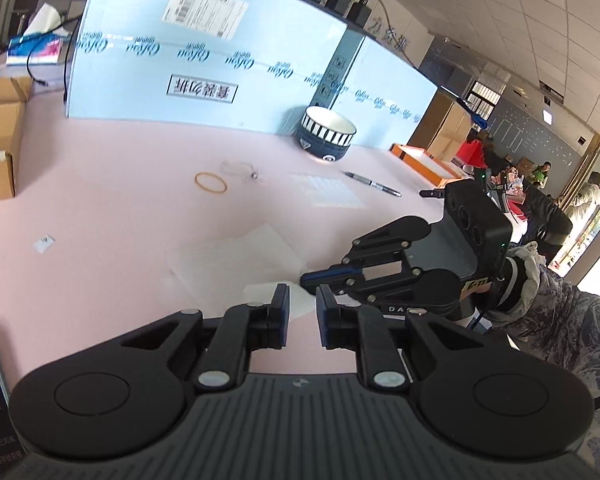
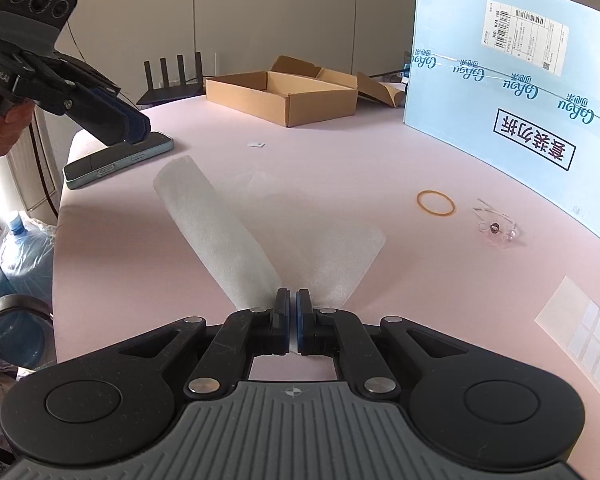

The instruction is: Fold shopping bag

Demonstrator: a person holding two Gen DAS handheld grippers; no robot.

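Observation:
The shopping bag [image 2: 220, 224] is thin, white and translucent, and lies flat on the pink table [image 2: 320, 168]. One strip is folded over diagonally, and a second flap [image 2: 340, 256] spreads to the right. My right gripper [image 2: 293, 300] is shut on the bag's near corner, where both flaps meet. In the left wrist view the bag [image 1: 236, 256] lies just ahead, with the right gripper [image 1: 308, 278] pinching its edge. My left gripper [image 1: 302, 306] stands a little open with nothing between its pads. In the right wrist view the left gripper [image 2: 138, 134] hovers above a phone, away from the bag.
A phone [image 2: 116, 160] lies at the table's left edge. Behind stand an open cardboard box [image 2: 280, 96] and a light blue board [image 2: 500, 120]. A rubber band [image 2: 436, 203], a clear trinket [image 2: 496, 228], a pen [image 1: 372, 184] and a striped bowl [image 1: 326, 132] lie on the table.

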